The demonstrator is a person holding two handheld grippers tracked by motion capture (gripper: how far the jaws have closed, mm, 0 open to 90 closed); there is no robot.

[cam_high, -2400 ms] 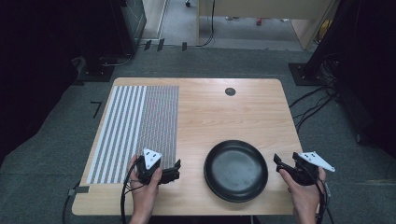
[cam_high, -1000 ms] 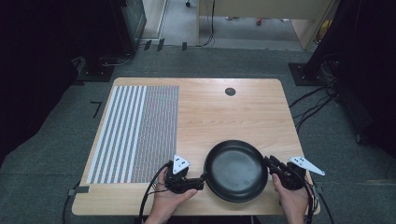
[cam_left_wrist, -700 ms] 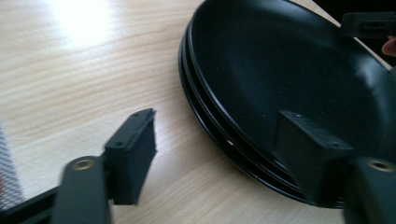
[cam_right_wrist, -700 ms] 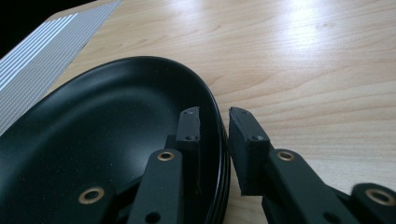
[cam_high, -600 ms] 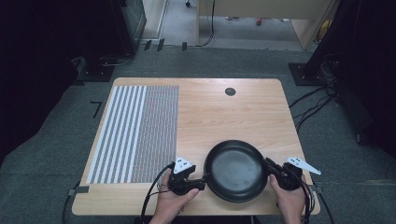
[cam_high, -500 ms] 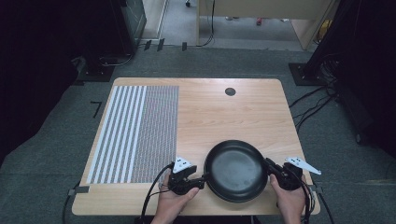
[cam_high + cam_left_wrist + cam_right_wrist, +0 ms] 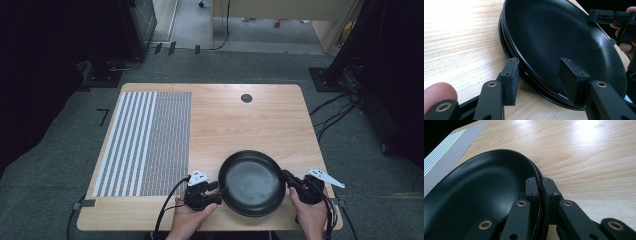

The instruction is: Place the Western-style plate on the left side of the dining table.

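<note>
Right gripper view: right gripper (image 7: 540, 185) jaws clamp plate (image 7: 481, 192) rim; left gripper (image 7: 541, 77) jaws closing, straddling rim, contact unclear.

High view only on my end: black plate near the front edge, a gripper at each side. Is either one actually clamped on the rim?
Observer: The right gripper is. In its own view both pads are pressed onto the rim of the black plate, one inside, one outside.
Operator: And the left?
Observer: The left gripper straddles the rim. Its jaws have just been closing, but a gap shows on both sides, so the pads are not pressing yet.
Operator: One plate or a stack?
Observer: The left gripper view shows several parallel lines along the plate's outer edge; stacked rims or ridges, I cannot tell which.
</note>
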